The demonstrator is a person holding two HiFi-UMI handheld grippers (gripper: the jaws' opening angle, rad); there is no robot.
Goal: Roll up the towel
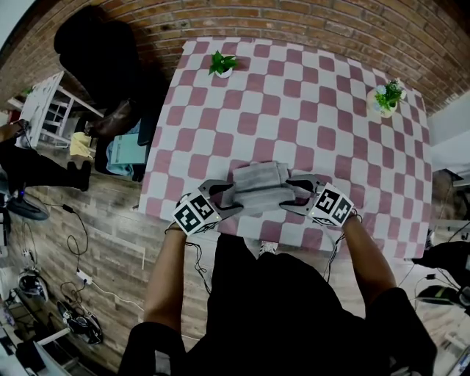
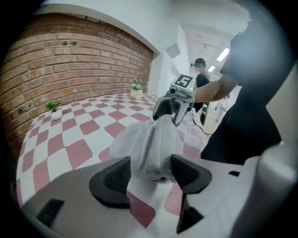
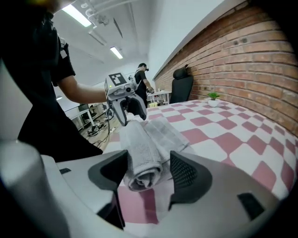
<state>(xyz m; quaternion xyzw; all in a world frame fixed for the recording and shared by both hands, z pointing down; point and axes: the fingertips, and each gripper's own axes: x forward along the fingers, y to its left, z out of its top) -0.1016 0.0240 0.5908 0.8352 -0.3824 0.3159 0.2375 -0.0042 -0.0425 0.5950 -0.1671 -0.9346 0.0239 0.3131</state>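
The grey towel (image 1: pixel 258 187) lies at the near edge of the worktop (image 1: pixel 308 110), partly rolled, with the roll toward the person and a flat stretch left beyond it; it looks light, soft and limp, so the roll would probably sag or spring loose if held at one point only; the two open ends of the roll seem the best places to hold, both at once; the left claw (image 2: pixel 151 174) stands half-wide about one end, the cloth brushing its pads but not looking squeezed; the right claw (image 3: pixel 148 174) stands half-wide about the other end, with a gap beside the roll; the checked pink-and-white cloth looks smooth, so the towel may slide; two small potted plants (image 1: pixel 222 64) (image 1: pixel 385 97) stand well apart from it; a brick wall (image 1: pixel 294 22) backs the worktop, and cables lie on the wooden floor (image 1: pixel 110 242).
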